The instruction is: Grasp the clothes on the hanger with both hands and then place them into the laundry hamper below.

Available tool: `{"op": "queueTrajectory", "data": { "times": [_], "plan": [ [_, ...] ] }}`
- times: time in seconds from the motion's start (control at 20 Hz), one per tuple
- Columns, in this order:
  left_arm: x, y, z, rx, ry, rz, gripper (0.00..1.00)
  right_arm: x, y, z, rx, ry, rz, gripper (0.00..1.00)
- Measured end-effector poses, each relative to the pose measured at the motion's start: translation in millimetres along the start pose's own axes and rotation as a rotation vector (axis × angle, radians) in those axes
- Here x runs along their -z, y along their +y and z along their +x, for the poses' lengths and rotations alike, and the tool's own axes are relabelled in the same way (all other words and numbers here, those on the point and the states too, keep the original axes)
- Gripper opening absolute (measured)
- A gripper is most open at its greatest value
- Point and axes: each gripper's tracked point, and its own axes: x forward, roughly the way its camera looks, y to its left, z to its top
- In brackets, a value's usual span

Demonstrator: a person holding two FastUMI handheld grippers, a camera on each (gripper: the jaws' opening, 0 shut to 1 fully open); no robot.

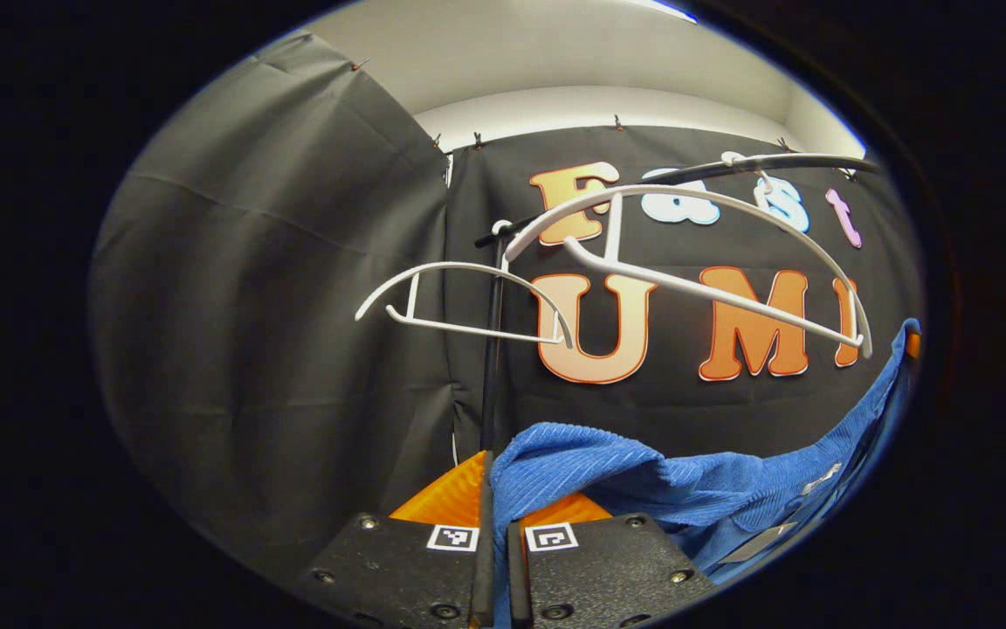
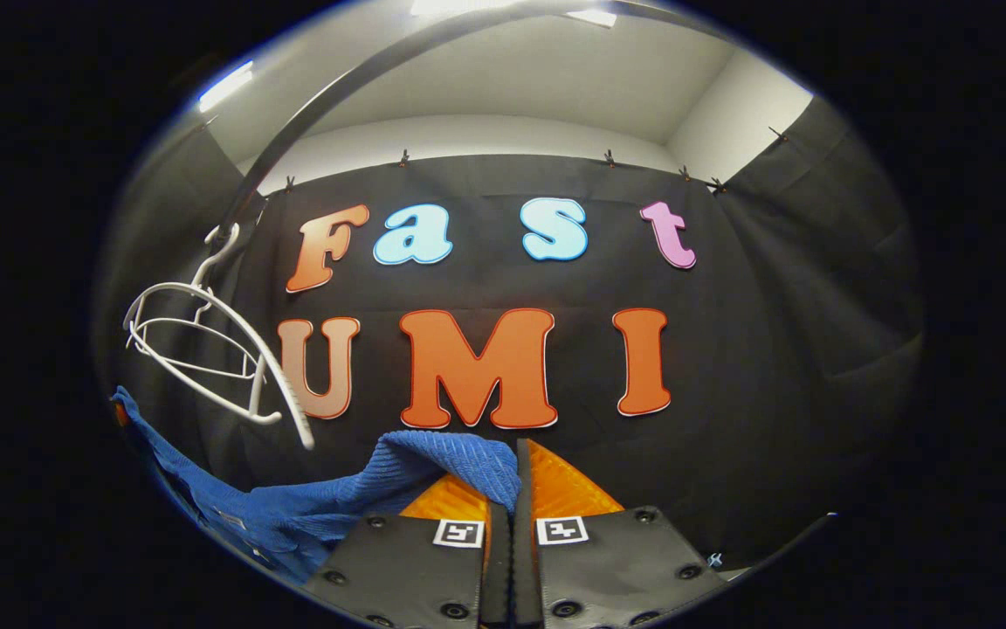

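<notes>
Black cloth walls back a dark rail (image 1: 782,162) carrying two bare white plastic hangers (image 1: 686,253). Below them the blue ribbed knit garment (image 1: 730,498) stretches between left tool (image 1: 494,507) and right tool (image 2: 507,489), each clenched on an edge. Shallow pinches might slip before the unseen hamper.

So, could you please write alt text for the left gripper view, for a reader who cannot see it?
The left gripper is shut on a blue ribbed garment that stretches away to the right. Behind it, two bare white hangers hang from a dark rail.
</notes>
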Motion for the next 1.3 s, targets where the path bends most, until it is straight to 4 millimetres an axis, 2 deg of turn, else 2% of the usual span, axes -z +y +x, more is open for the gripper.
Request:
{"op": "queueTrajectory", "data": {
  "times": [0.1,0.25,0.35,0.45,0.55,0.7,0.85,0.95,1.1,1.25,1.3],
  "plan": [
    [0,-5,-9,0.010,0.008,-0.018,0.07,-8,2,-8,-0.017,-0.017,0.006,0.08],
    [-11,-13,-30,0.015,-0.008,-0.022,0.07,-17,10,-14,-0.055,-0.026,0.009,0.08],
    [-19,-27,-39,0.043,-0.022,-0.028,0.07,-19,25,-21,-0.111,-0.022,0.007,0.08],
    [-20,-43,-43,0.081,-0.018,-0.041,0.06,-19,49,-30,-0.182,-0.014,0.014,0.08],
    [-18,-67,-44,0.125,-0.007,-0.075,0.05,-20,86,-41,-0.304,-0.019,0.048,0.09],
    [-2,-107,-47,0.188,0.027,-0.120,0.05,-7,138,-55,-0.468,0.022,0.101,0.08],
    [29,-150,-53,0.256,0.095,-0.156,0.07,27,166,-64,-0.536,0.102,0.083,0.08],
    [63,-171,-59,0.300,0.180,-0.191,0.07,62,179,-75,-0.571,0.186,0.079,0.08],
    [119,-182,-66,0.302,0.320,-0.241,0.07,126,194,-85,-0.589,0.342,0.075,0.09],
    [174,-198,-75,0.299,0.471,-0.279,0.07,189,196,-103,-0.588,0.501,0.082,0.09],
    [199,-204,-79,0.290,0.535,-0.281,0.07,211,199,-109,-0.591,0.564,0.089,0.09]
  ]
}}
